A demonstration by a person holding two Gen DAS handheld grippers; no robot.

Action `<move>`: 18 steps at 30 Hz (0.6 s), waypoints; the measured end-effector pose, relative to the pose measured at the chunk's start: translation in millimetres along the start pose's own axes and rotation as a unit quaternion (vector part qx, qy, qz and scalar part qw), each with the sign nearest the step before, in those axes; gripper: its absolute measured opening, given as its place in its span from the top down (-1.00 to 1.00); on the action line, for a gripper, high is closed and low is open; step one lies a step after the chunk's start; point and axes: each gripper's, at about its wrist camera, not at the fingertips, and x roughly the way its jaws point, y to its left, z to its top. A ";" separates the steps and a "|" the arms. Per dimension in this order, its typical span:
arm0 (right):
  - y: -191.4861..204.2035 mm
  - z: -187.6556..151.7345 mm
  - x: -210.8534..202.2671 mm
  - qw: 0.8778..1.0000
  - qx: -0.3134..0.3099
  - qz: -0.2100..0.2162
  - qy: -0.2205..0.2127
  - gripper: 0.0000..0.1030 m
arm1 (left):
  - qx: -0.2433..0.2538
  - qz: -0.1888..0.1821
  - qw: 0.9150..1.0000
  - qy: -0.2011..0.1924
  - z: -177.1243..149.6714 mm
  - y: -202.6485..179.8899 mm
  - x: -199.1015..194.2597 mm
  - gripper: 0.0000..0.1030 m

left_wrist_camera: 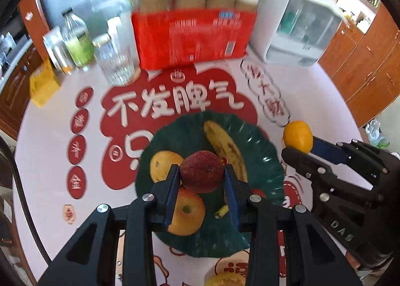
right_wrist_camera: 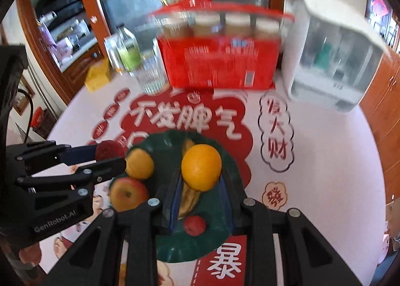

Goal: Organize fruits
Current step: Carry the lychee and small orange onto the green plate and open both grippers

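Observation:
My left gripper point(left_wrist_camera: 202, 173) is shut on a dark red apple point(left_wrist_camera: 201, 171) and holds it above the green plate point(left_wrist_camera: 265, 161). On the plate lie a banana point(left_wrist_camera: 225, 146), an orange point(left_wrist_camera: 162, 163) and a red-yellow apple point(left_wrist_camera: 187, 213). My right gripper point(right_wrist_camera: 201, 176) is shut on an orange point(right_wrist_camera: 201, 166) above the same plate point(right_wrist_camera: 225, 156); it shows at the right in the left wrist view point(left_wrist_camera: 298, 147). A small red fruit point(right_wrist_camera: 195, 225) lies at the plate's near side. The left gripper with the red apple point(right_wrist_camera: 110, 150) shows at the left in the right wrist view.
At the back of the table stand a red carton of bottles point(left_wrist_camera: 192, 36), a white box appliance point(left_wrist_camera: 300, 28), a ribbed glass point(left_wrist_camera: 115, 61), a green-liquid bottle point(left_wrist_camera: 77, 41) and a yellow box point(left_wrist_camera: 43, 83). A yellow fruit point(left_wrist_camera: 225, 279) lies near the front edge.

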 end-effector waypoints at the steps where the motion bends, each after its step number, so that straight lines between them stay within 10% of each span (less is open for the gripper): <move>1: -1.9 -3.0 11.2 1.000 0.000 -0.002 0.009 0.44 | -0.002 -0.003 1.000 0.005 0.4 0.6 9.4 0.35; 18: -13.5 -33.3 91.8 0.997 0.000 0.003 0.078 0.42 | 0.019 -0.006 0.998 0.052 -3.2 -6.2 83.1 0.35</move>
